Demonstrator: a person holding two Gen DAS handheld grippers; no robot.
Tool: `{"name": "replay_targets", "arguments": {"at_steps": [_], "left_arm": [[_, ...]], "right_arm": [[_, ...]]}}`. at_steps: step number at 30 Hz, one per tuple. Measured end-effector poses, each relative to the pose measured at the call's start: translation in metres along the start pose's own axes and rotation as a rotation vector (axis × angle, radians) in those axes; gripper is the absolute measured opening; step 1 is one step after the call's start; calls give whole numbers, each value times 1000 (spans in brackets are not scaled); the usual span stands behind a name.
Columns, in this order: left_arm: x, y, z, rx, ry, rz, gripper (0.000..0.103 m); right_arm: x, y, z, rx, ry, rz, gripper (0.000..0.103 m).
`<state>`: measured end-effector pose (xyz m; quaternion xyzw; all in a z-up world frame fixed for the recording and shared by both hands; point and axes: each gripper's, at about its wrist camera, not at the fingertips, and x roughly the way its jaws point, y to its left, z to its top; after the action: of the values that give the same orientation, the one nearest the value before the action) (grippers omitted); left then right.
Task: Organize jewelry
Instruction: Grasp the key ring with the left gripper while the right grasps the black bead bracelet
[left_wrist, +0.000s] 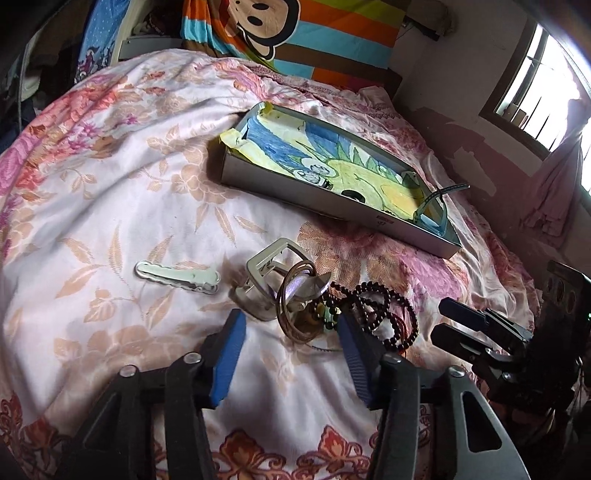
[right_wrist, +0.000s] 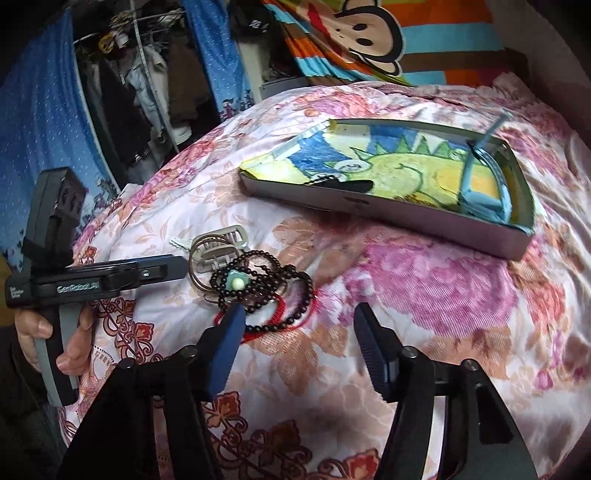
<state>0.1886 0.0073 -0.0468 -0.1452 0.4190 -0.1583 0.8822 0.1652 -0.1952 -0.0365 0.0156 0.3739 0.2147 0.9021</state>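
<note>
A jewelry pile lies on the floral bedspread: a white claw clip (left_wrist: 269, 266), thin bangles (left_wrist: 295, 306) and a dark bead necklace (left_wrist: 380, 310). My left gripper (left_wrist: 291, 332) is open just before the pile. The bangles stand between its blue pads, and neither pad presses on them. In the right wrist view the bead necklace (right_wrist: 266, 280) carries a teal flower bead (right_wrist: 234, 282) and lies over a red cord (right_wrist: 295, 325). My right gripper (right_wrist: 301, 332) is open, its left fingertip at the cord's edge. A shallow box (left_wrist: 332, 206) with a drawing inside lies beyond.
A flat white hair clip (left_wrist: 177, 277) lies alone to the left of the pile. The box (right_wrist: 369, 206) holds small beaded pieces and a blue strap. A striped monkey cushion (left_wrist: 280, 33) leans at the bed's head. A hand (right_wrist: 33, 328) holds the left gripper (right_wrist: 183, 266).
</note>
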Motion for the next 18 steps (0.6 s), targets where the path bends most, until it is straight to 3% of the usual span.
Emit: {"name": "replay_targets", "arguments": {"at_steps": [4,14,18], "left_arm": [[9,0,2,-8,21,-13,29],[22,0,3,-4,51,14,11],[23,0,3,-3,55,22,7]], "right_arm": [[7,8,5,-52,14,14,44],[29,-6,16,-32,54,-13,44],[36,-11,12,-8,87,-9,29]]}}
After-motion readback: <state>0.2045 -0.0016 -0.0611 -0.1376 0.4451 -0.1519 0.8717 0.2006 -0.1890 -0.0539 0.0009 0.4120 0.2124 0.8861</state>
